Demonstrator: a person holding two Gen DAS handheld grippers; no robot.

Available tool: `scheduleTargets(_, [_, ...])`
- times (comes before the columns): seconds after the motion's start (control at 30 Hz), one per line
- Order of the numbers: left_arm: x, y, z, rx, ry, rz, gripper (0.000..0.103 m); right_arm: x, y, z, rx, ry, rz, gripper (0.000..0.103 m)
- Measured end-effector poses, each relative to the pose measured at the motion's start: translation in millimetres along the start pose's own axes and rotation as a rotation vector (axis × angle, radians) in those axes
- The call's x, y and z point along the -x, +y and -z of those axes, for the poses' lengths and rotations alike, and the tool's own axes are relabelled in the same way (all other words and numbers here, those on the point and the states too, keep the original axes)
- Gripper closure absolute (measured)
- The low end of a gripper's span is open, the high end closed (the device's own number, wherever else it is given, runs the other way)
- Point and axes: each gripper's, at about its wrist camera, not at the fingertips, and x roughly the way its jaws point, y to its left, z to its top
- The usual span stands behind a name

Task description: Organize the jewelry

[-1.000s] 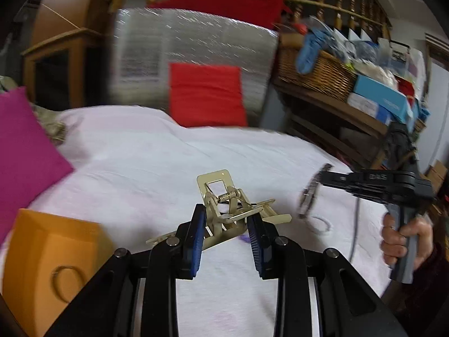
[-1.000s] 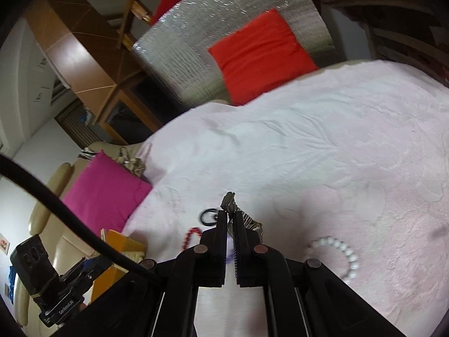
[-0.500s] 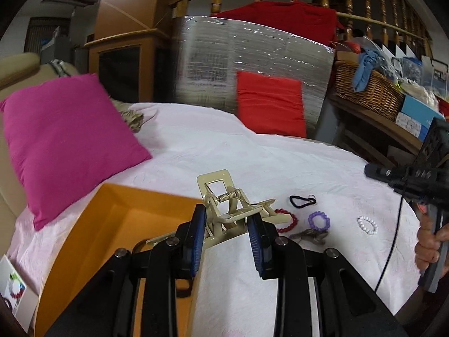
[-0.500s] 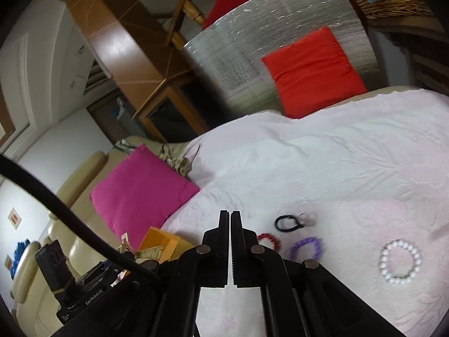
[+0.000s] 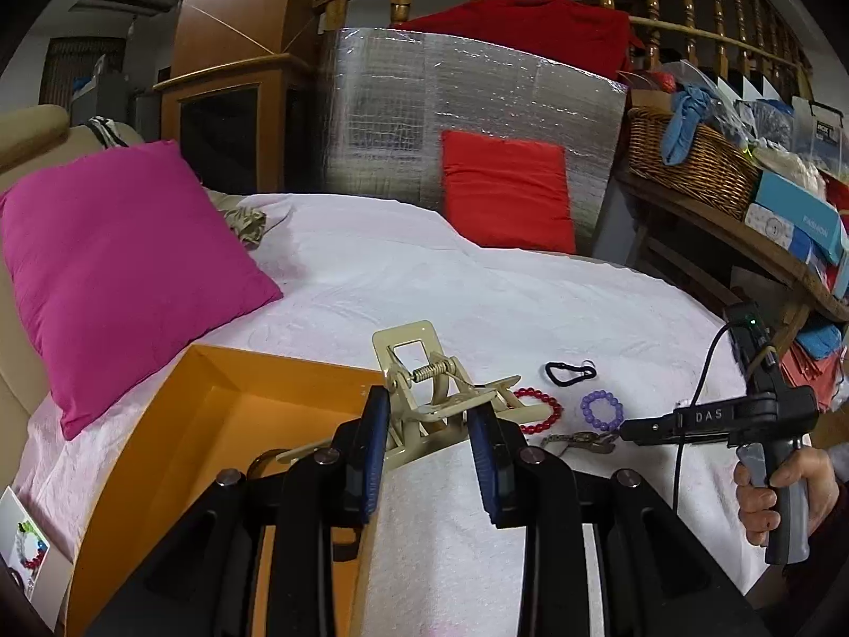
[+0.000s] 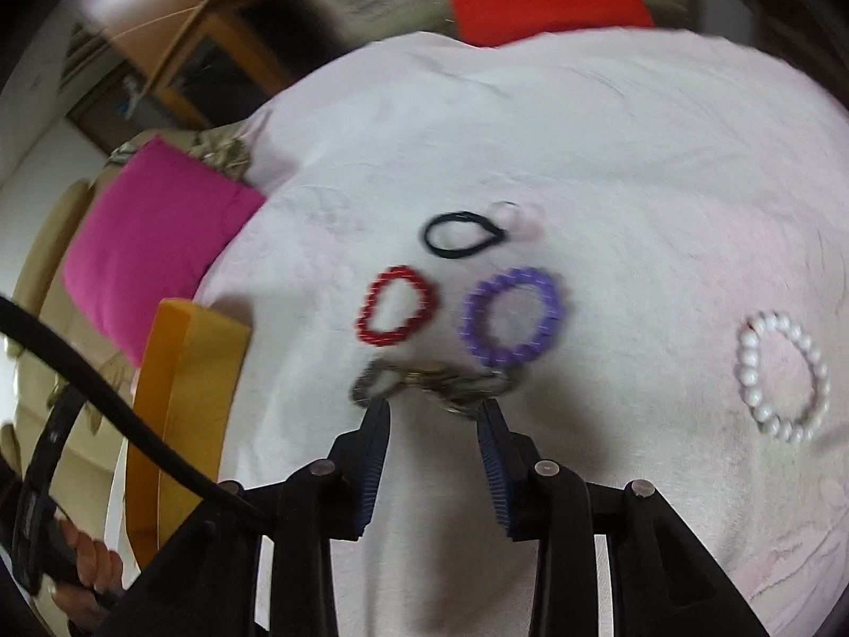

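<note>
The cream hair clip (image 5: 424,398) sat clamped between the left gripper's (image 5: 429,456) fingers, above the near edge of the orange box (image 5: 201,424) on the white bedspread (image 5: 477,286), as a second earlier. The right gripper (image 6: 432,427) had dropped toward the bed; its fingers, pressed together half a second before, had just been opening and stood narrowly apart with nothing gripped, their tips just short of a dull metal chain piece (image 6: 424,379). Beyond it lay the red bead bracelet (image 6: 395,313), purple bead bracelet (image 6: 512,318), black carabiner (image 6: 461,234) and, farther right, a white pearl bracelet (image 6: 780,374).
</note>
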Motion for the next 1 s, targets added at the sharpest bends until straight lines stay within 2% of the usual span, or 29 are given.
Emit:
scheduleTargets(0.17, [-4, -13, -2, -0.008, 0.0, 0.014, 0.072, -14, -26, 4, -0.203, 0.039, -0.116, 0.066])
scheduleTargets(0.23, [-6, -19, -1, -0.018, 0.002, 0.016, 0.072, -20, -29, 5, -0.254, 0.048, -0.115, 0.064])
scheduleTargets(0.33, [-9, -23, -1, -0.028, 0.011, 0.02, 0.072, -29, -31, 5, -0.315, 0.045, -0.149, 0.044])
scheduleTargets(0.37, [-10, -24, 0, -0.03, 0.014, 0.02, 0.072, -29, -29, 3, -0.326, 0.024, -0.149, 0.038])
scheduleTargets(0.6, [-14, -24, 0, -0.039, 0.024, 0.018, 0.072, -41, -18, -7, -0.373, -0.061, -0.082, 0.037])
scheduleTargets(0.63, [-15, -23, 0, -0.04, 0.026, 0.015, 0.072, -43, -15, -8, -0.364, -0.067, -0.066, 0.039])
scheduleTargets(0.7, [-16, -21, 0, -0.04, 0.031, 0.013, 0.072, -48, -7, -10, -0.33, -0.079, 0.007, 0.057])
scheduleTargets(0.73, [-17, -21, -1, -0.04, 0.033, 0.012, 0.072, -50, -4, -10, -0.309, -0.083, 0.051, 0.071])
scheduleTargets(0.83, [-15, -17, 0, -0.032, 0.032, 0.005, 0.072, -50, 3, -12, -0.234, -0.12, 0.093, 0.077])
scheduleTargets(0.93, [-14, -11, -1, -0.006, 0.032, -0.006, 0.072, -44, 2, -11, -0.216, -0.135, 0.048, 0.088])
scheduleTargets(1.0, [-13, -5, -2, 0.014, 0.028, -0.016, 0.072, -42, -1, -11, -0.211, -0.133, 0.033, 0.088])
